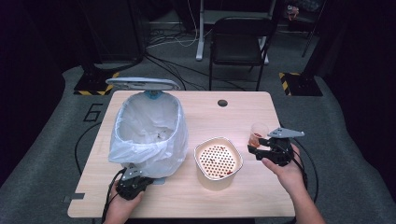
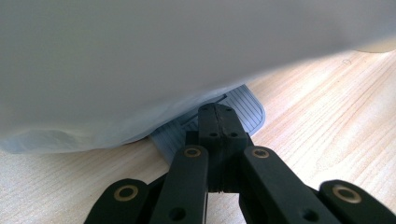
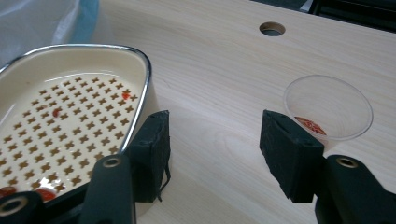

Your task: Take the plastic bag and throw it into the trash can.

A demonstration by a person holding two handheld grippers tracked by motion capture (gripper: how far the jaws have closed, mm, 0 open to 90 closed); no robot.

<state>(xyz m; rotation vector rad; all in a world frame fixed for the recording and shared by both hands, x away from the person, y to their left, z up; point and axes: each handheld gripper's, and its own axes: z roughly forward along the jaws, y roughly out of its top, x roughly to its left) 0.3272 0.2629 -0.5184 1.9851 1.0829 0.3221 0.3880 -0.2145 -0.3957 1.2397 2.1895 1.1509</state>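
A pedal bin lined with a white bag stands at the table's left, its grey lid raised. My left gripper is shut at the bin's foot, and in the left gripper view its tips rest on the ribbed grey pedal. A cream perforated bowl with red bits sits mid-table. Right of it stands a clear plastic cup with red residue. My right gripper is open with nothing between its jaws. One jaw is by the bowl's rim, the other in front of the cup.
A round cable hole lies at the table's far middle. A black folding chair stands beyond the table's far edge. Bare wood stretches behind the bowl and along the front edge.
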